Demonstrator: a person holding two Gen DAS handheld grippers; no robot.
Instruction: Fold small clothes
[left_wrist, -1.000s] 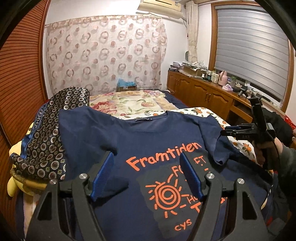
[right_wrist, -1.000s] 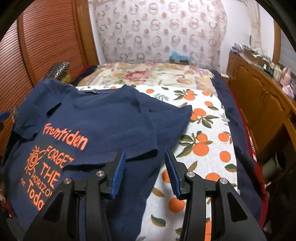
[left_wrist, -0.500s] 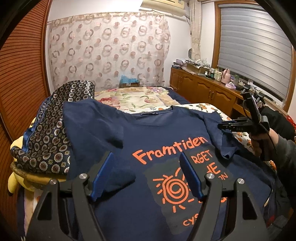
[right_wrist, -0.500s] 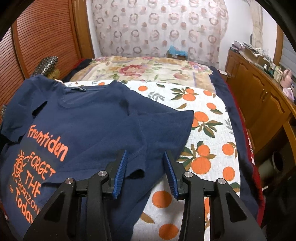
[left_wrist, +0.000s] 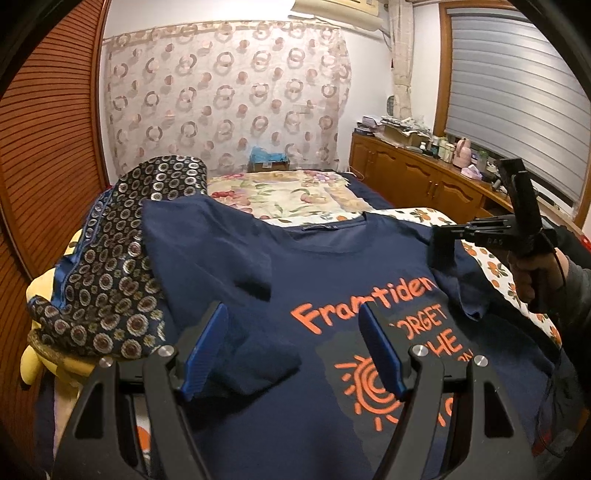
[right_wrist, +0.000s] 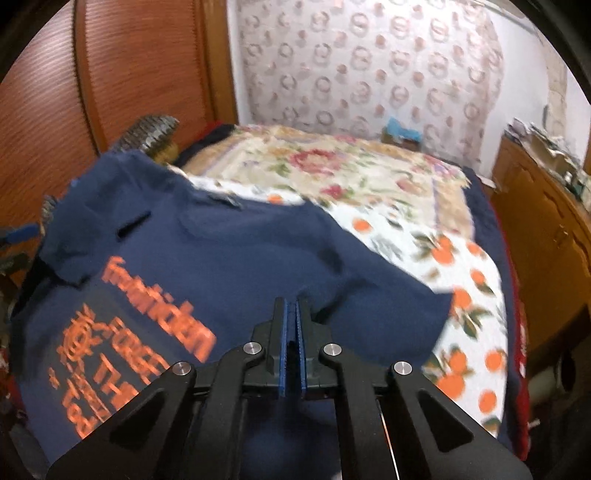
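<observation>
A navy T-shirt lies print-up across the bed, and the right gripper, open a second ago, has now pinched its blue pads tight on the sleeve at four o'clock, ready to fold inward, while the left gripper hovers wide open and empty above the shirt's other side.

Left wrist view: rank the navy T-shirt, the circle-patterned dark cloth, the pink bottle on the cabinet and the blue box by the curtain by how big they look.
1. navy T-shirt, largest by far.
2. circle-patterned dark cloth.
3. blue box.
4. pink bottle, smallest.
The box and bottle stand far from the camera, so their true sizes are unsure.
</observation>
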